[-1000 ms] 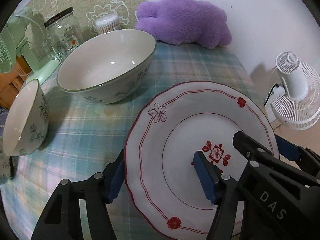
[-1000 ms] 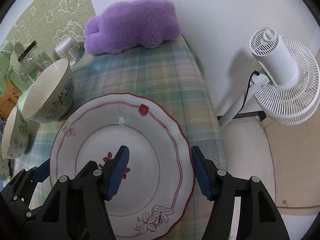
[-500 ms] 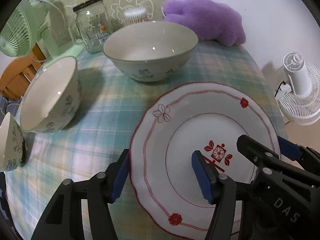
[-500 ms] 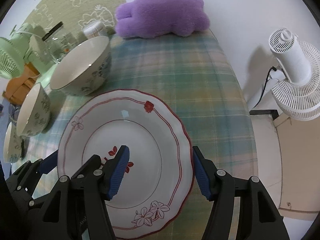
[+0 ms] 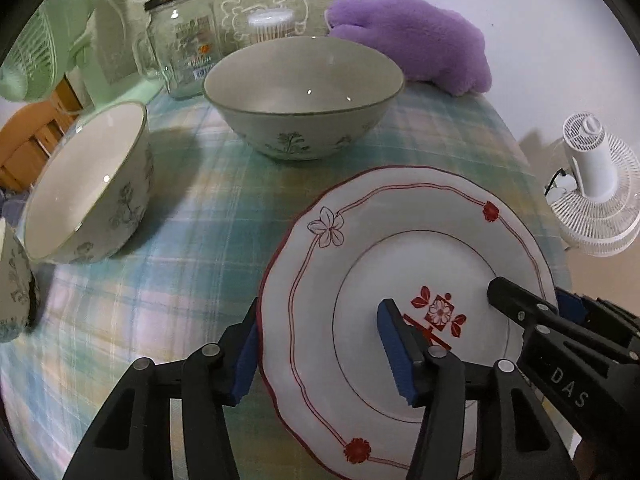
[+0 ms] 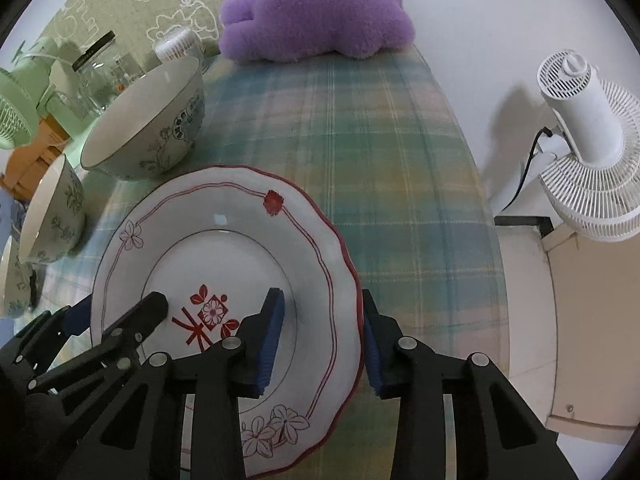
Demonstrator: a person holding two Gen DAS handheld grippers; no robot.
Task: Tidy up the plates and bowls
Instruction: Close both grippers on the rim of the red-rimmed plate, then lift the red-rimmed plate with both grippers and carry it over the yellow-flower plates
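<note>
A white plate point(image 5: 400, 264) with a red rim and a red flower mark lies on the checked tablecloth; it also shows in the right wrist view point(image 6: 224, 248). My left gripper point(image 5: 320, 350) straddles the plate's left rim, one finger outside, one over the plate. My right gripper point(image 6: 320, 336) straddles its right rim the same way. Both have their jaws apart around the rim. A large bowl point(image 5: 304, 96) stands behind the plate. A medium bowl point(image 5: 88, 184) stands to the left, and a smaller bowl point(image 5: 12, 284) shows at the far left edge.
A glass jar point(image 5: 184, 40), a cotton-swab tub point(image 5: 272, 24) and a purple plush point(image 5: 416, 40) stand at the table's back. A green fan point(image 5: 28, 56) is at back left. A white fan point(image 6: 580, 152) stands on the floor past the table's right edge.
Both views have pulled back and tilted up over the table. The plate stays between both grippers' fingers. The bowls now show more from the side.
</note>
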